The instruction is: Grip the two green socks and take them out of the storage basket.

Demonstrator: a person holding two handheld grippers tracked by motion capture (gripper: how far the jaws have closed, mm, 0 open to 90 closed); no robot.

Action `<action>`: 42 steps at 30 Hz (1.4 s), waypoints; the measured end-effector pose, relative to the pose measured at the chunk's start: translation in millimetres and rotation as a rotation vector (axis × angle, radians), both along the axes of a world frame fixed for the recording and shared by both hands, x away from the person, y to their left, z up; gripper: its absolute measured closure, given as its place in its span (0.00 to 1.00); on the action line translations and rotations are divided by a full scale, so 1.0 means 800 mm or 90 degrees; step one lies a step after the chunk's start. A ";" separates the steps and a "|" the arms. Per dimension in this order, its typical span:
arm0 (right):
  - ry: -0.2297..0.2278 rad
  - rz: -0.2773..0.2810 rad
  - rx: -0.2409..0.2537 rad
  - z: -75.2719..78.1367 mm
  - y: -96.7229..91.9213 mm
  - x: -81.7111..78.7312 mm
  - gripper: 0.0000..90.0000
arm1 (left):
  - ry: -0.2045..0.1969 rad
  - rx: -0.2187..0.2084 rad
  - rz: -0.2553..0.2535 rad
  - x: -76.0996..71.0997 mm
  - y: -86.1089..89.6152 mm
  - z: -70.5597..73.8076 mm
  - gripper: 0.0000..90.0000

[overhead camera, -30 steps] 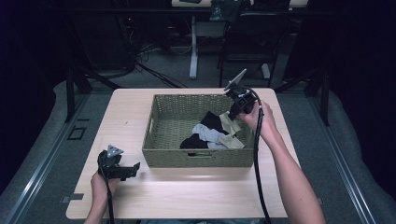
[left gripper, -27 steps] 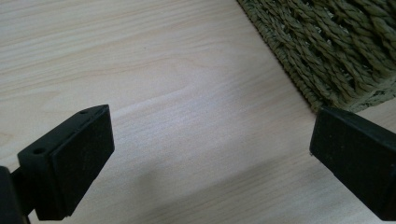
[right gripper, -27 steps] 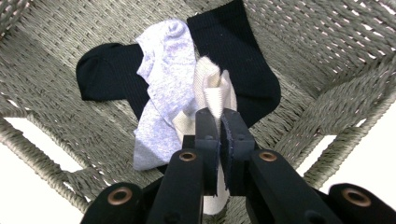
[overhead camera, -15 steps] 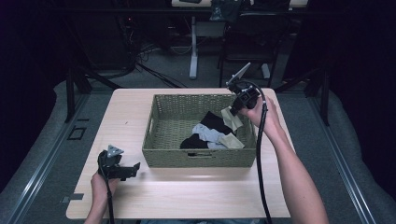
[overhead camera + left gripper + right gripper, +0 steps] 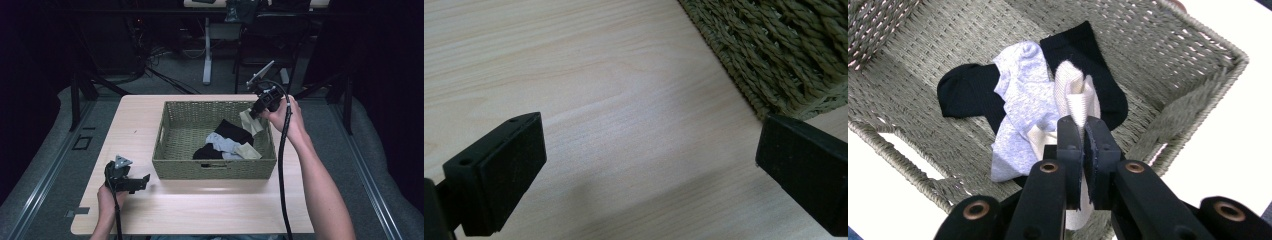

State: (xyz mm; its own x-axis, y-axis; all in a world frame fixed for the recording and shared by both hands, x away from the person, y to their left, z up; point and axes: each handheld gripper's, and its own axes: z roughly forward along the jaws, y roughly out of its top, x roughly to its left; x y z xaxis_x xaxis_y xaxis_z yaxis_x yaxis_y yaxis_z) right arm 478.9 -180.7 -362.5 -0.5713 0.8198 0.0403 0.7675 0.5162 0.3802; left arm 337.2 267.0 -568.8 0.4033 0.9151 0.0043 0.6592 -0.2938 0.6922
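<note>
One cream sock [image 5: 1075, 95] hangs clamped in the right tongs [image 5: 1083, 125] above the basket's [image 5: 215, 167] far right corner. Gripped by a thin fold, it could slip back onto the socks below. Left tongs [image 5: 649, 165] rest open on the surface [image 5: 200, 210] near its front left edge.

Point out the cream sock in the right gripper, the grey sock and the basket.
cream sock [image 5: 1075, 97]: right gripper view, on the fold above the jaws.
grey sock [image 5: 1023, 95]: right gripper view, on its middle.
basket [image 5: 214, 168]: high view, on the front wall.
</note>
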 end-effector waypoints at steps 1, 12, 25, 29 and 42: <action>0.001 0.001 -0.003 0.002 -0.002 0.000 0.96 | 0.000 -0.003 0.001 0.000 0.000 0.000 0.00; -0.013 -0.015 0.007 0.020 -0.023 -0.003 0.96 | 0.002 -0.002 0.001 0.000 -0.001 -0.001 0.00; -0.038 -0.057 0.019 0.043 -0.072 -0.017 0.96 | 0.002 -0.002 0.001 0.000 -0.001 0.000 0.00; -0.046 -0.078 0.025 0.045 -0.090 -0.021 0.96 | 0.003 -0.002 0.001 0.000 -0.001 0.000 0.00; -0.042 -0.143 0.016 0.016 -0.143 -0.030 0.96 | 0.002 0.000 0.000 0.000 -0.001 0.000 0.00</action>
State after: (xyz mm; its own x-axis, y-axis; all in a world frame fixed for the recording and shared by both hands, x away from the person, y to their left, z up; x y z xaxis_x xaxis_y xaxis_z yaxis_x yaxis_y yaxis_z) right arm 454.9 -295.1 -349.5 -0.3761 0.9260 0.0312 0.8351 0.3242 0.4444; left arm 337.3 265.9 -568.7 0.4032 0.9151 0.0025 0.6616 -0.2933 0.6901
